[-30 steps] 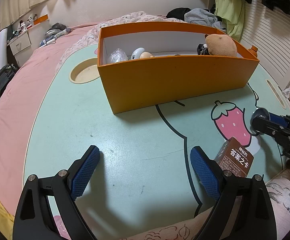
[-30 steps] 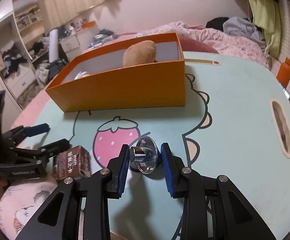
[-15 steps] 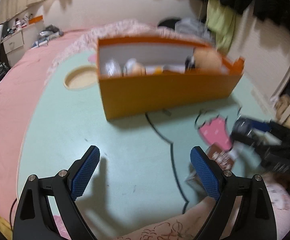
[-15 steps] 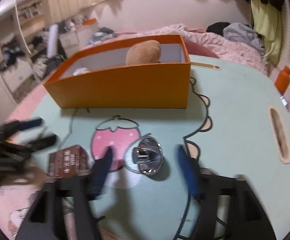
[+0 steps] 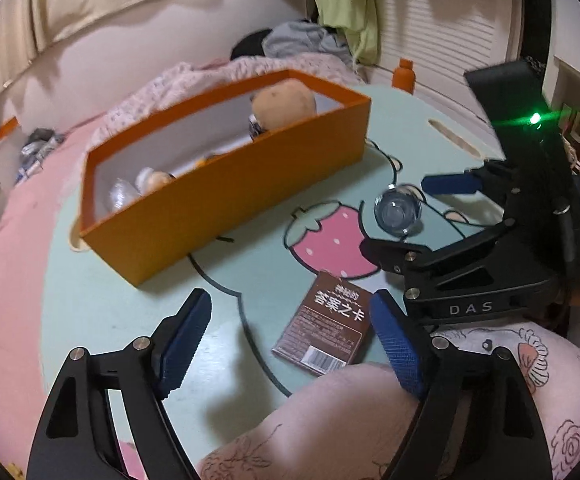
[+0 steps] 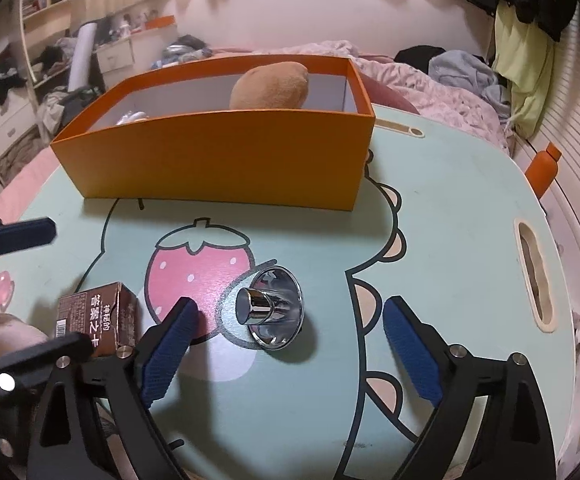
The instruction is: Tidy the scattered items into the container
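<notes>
Two grippers work a mint-green lap table [image 6: 470, 208]. The right gripper [image 6: 286, 344] has its jaws opening, blue pads clear on either side of a chrome funnel-shaped piece [image 6: 270, 308] that lies on its side by the printed strawberry [image 6: 198, 268], likely let go for a fresh grip. The left gripper [image 5: 290, 344] has its jaws closing with nothing pressed between them, angled at a brown card box [image 5: 326, 324] flat on the table near the person's floral-sleeved arm. Its face carries white Chinese characters and a barcode. "DAS" reads on the right gripper's body. Beyond, the orange container [image 6: 226, 160] already holds a tan plush toy [image 6: 270, 84].
</notes>
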Demonstrator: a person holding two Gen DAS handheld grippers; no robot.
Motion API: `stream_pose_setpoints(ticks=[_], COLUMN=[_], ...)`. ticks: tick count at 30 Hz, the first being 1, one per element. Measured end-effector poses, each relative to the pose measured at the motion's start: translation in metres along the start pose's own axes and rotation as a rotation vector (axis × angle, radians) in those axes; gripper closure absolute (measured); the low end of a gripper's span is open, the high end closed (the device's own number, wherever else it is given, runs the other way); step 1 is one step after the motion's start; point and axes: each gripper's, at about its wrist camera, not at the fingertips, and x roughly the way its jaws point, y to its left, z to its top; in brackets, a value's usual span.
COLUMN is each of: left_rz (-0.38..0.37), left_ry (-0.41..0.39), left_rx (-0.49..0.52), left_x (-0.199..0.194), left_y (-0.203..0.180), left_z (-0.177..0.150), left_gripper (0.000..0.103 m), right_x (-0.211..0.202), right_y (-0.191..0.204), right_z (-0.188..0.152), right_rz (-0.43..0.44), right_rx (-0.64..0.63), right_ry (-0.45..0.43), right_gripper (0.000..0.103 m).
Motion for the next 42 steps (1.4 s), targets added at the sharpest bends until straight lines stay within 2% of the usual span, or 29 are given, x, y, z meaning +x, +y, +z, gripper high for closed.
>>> stream_pose_setpoints(ticks=[4, 6, 7, 8, 9, 13, 17, 18, 19, 21, 22, 23, 27, 35, 37, 42], left_rz=[-0.062, -0.096, -0.104, -0.091, -0.067, -0.043, 0.052, 0.053, 0.046, 0.034, 0.049, 0.075, 0.087, 0.117, 0.121, 0.188], left_ry=[0.050, 0.068, 0.073, 0.059, 0.053, 0.025, 0.000, 0.004, 0.005, 0.014, 0.026, 0.041, 0.051, 0.115, 0.120, 0.112], left_rx=[-0.022, -0.035, -0.037, -0.035, -0.036, -0.088, -0.212, -0.227, -0.234, -0.214, -0.200, -0.187, -0.190, -0.236, -0.238, -0.209], left_x=[0.009, 0.014, 0.017, 0.016, 0.015, 0.011, 0.005, 0.007, 0.007, 0.011, 0.014, 0.017, 0.023, 0.028, 0.027, 0.026], left_y=[0.005, 0.006, 0.006, 0.005, 0.004, 0.010, 0.030, 0.034, 0.037, 0.034, 0.031, 0.027, 0.026, 0.034, 0.035, 0.027], left_z=[-0.003, -0.004, -0.005, -0.006, -0.007, -0.012, -0.021, -0.022, -0.022, -0.019, -0.018, -0.017, -0.015, -0.014, -0.012, -0.010], left_gripper=[0.022, 0.032, 0.042, 0.053, 0.059, 0.061, 0.061, 0.060, 0.059, 0.045, 0.030, 0.026, 0.024, 0.001, 0.001, 0.001], right_x=[0.000, 0.000, 0.001, 0.001, 0.001, 0.001, 0.001, 0.001, 0.001, 0.002, 0.002, 0.002, 0.002, 0.005, 0.005, 0.006], right_y=[-0.002, -0.001, 0.000, 0.001, 0.001, 0.001, 0.001, 0.001, 0.001, 0.002, 0.002, 0.002, 0.002, 0.001, 0.001, 0.002], right_z=[0.001, 0.001, 0.001, 0.001, 0.001, 0.002, 0.001, 0.001, 0.002, 0.002, 0.002, 0.002, 0.003, 0.004, 0.005, 0.006], right_rz=[-0.002, -0.001, 0.000, -0.001, -0.001, -0.001, -0.001, -0.002, -0.003, -0.006, -0.006, -0.006, -0.006, -0.004, -0.005, -0.005], right_rx=[0.008, 0.007, 0.002, 0.000, 0.000, 0.000, 0.000, 0.000, -0.001, -0.003, -0.003, -0.003, -0.004, -0.008, -0.009, -0.011], right_ry=[0.004, 0.009, 0.012, 0.014, 0.014, 0.014, 0.014, 0.014, 0.015, 0.018, 0.020, 0.021, 0.028, 0.041, 0.042, 0.048], right_gripper=[0.007, 0.003, 0.002, 0.002, 0.001, 0.001, 0.001, 0.001, 0.001, 0.001, 0.000, 0.000, 0.000, 0.000, 0.000, 0.000])
